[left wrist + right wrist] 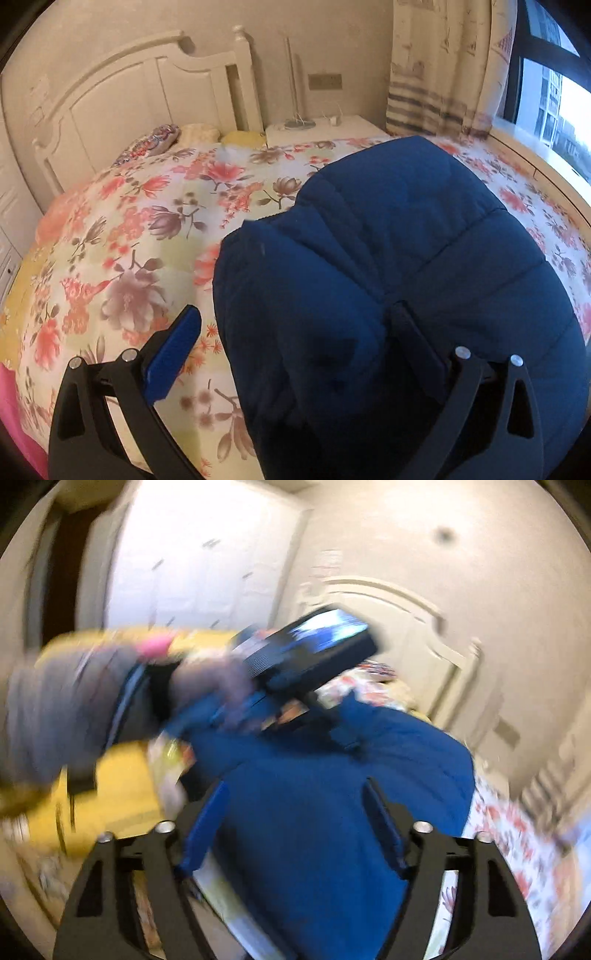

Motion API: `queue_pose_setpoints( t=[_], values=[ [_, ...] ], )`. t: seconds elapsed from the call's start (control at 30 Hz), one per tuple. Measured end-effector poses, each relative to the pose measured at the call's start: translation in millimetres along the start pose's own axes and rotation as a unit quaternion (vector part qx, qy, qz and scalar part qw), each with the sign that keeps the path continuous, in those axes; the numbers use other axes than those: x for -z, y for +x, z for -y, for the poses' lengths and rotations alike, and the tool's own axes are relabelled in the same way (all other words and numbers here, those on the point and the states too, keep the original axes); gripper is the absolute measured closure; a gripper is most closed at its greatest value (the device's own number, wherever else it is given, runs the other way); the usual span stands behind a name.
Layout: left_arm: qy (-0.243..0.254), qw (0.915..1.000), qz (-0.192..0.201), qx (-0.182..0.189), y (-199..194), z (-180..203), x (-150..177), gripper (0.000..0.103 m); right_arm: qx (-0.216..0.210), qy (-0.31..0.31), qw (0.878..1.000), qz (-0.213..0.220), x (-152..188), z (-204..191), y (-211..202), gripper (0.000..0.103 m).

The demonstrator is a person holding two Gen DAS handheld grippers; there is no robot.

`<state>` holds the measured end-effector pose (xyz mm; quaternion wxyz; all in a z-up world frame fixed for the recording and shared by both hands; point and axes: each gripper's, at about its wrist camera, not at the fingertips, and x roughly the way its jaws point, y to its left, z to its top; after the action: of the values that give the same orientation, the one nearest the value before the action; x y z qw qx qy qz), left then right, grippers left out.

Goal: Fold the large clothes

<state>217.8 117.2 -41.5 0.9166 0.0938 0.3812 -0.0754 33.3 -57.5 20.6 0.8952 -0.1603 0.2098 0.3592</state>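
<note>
Floral bedspread (140, 229), white headboard (147, 92), nightstand (321, 131), striped curtain (439, 74).

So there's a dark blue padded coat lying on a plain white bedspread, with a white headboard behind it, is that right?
Not quite. The dark blue padded coat lies on a floral bedspread, printed with pink and purple flowers, not a plain white one. The left wrist view shows it clearly. The white headboard is behind it, as you said.

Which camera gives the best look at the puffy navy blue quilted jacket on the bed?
The left wrist view: it shows the puffy navy blue quilted jacket sharply, stitching lines and folded edges clear, lying on the floral bedspread. The right wrist view is motion-blurred; there the jacket is only a smeared blue mass, partly hidden behind a gloved hand.
</note>
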Motion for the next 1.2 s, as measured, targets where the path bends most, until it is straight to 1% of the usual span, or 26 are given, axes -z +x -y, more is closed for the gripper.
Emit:
queue_pose_setpoints(
  t=[0.03, 0.1, 0.13, 0.17, 0.23, 0.3, 0.37, 0.43, 0.5, 0.53, 0.57, 0.6, 0.63, 0.7, 0.73, 0.8, 0.87, 0.97, 1.03, 1.13, 1.17, 1.2],
  values=[
    [0.001, 1.0000, 0.008, -0.006, -1.4, 1.6, 2.7, 0.002, 0.006, 0.007, 1.000, -0.002, -6.0, -1.1, 6.0, 0.040],
    [-0.002, 0.9999, 0.014, -0.007, -2.4, 1.0, 3.3, 0.002, 0.002, -0.008, 1.000, -0.029, -10.7, -14.2, 29.5, 0.040],
    [-0.005, 0.9999, 0.014, -0.004, -1.8, -0.2, 4.0, 0.002, -0.007, -0.021, 0.998, -0.054, -6.0, -24.2, 41.2, 0.040],
    [-0.006, 0.9999, 0.014, -0.002, -3.3, -1.7, 5.4, 0.002, -0.011, -0.045, 0.994, -0.097, 4.1, -40.1, 60.5, 0.040],
    [0.004, 0.9998, 0.014, -0.013, -8.1, -3.2, 0.5, 0.002, 0.020, -0.093, 0.991, -0.096, 19.6, -59.4, 68.0, 0.039],
    [0.009, 0.9992, 0.024, -0.031, -22.7, -3.0, -3.8, 0.002, 0.005, -0.083, 0.991, -0.103, 20.5, -56.7, 66.3, 0.039],
    [0.020, 0.9966, 0.055, -0.058, -44.9, 2.3, -10.3, 0.002, -0.012, -0.076, 0.991, -0.110, 19.4, -51.1, 62.5, 0.039],
    [0.032, 0.9943, 0.073, -0.072, -57.2, 7.3, -15.0, 0.002, -0.014, -0.078, 0.991, -0.111, 19.6, -46.6, 65.7, 0.039],
    [0.048, 0.9921, 0.064, -0.097, -52.6, 15.2, -14.3, 0.002, -0.010, -0.080, 0.991, -0.108, 20.9, -47.7, 66.2, 0.039],
    [0.056, 0.9901, 0.040, -0.122, -40.0, 19.5, -10.6, 0.002, -0.009, -0.079, 0.991, -0.105, 21.0, -47.7, 65.2, 0.039],
    [0.061, 0.9886, 0.015, -0.137, -23.9, 22.5, -3.4, 0.002, -0.013, -0.077, 0.992, -0.101, 19.8, -47.3, 64.3, 0.039],
    [0.051, 0.9902, 0.014, -0.129, -17.4, 21.8, 2.5, 0.002, -0.018, -0.074, 0.992, -0.100, 21.7, -47.4, 61.8, 0.039],
    [0.022, 0.9931, 0.027, -0.112, -13.1, 15.9, 10.1, 0.002, -0.027, -0.069, 0.992, -0.102, 22.7, -44.9, 56.8, 0.039],
    [-0.026, 0.9955, 0.032, -0.086, -10.4, 1.2, 20.7, 0.002, -0.058, -0.065, 0.991, -0.102, 18.2, -35.6, 43.4, 0.039],
    [-0.040, 0.9955, 0.033, -0.079, -10.5, -4.0, 24.0, 0.002, -0.064, -0.068, 0.991, -0.099, 16.7, -30.2, 36.6, 0.040],
    [-0.064, 0.9950, 0.037, -0.067, -9.7, -11.6, 31.1, 0.002, -0.036, -0.064, 0.994, -0.085, 11.7, -7.6, 24.2, 0.040],
    [-0.076, 0.9944, 0.042, -0.060, -8.2, -14.6, 35.2, 0.002, -0.008, -0.015, 0.998, -0.068, 3.8, 30.2, 18.3, 0.040],
    [-0.076, 0.9937, 0.048, -0.067, -8.4, -12.5, 37.0, 0.002, 0.014, 0.053, 0.998, -0.040, -7.1, 82.7, 22.0, 0.040],
    [-0.076, 0.9930, 0.054, -0.072, -8.6, -10.3, 38.5, 0.002, 0.044, 0.097, 0.994, -0.037, -20.0, 121.5, 40.7, 0.040],
    [-0.083, 0.9922, 0.060, -0.071, -7.9, -11.5, 41.2, 0.002, 0.053, 0.149, 0.987, -0.040, -29.0, 161.3, 78.8, 0.045],
    [-0.085, 0.9920, 0.061, -0.070, -7.7, -12.0, 41.9, 0.002, 0.058, 0.160, 0.984, -0.050, -29.3, 173.8, 96.0, 0.045],
    [-0.086, 0.9920, 0.061, -0.069, -7.6, -12.9, 42.6, 0.002, 0.064, 0.158, 0.983, -0.066, -25.7, 181.5, 117.5, 0.045]
  ],
)
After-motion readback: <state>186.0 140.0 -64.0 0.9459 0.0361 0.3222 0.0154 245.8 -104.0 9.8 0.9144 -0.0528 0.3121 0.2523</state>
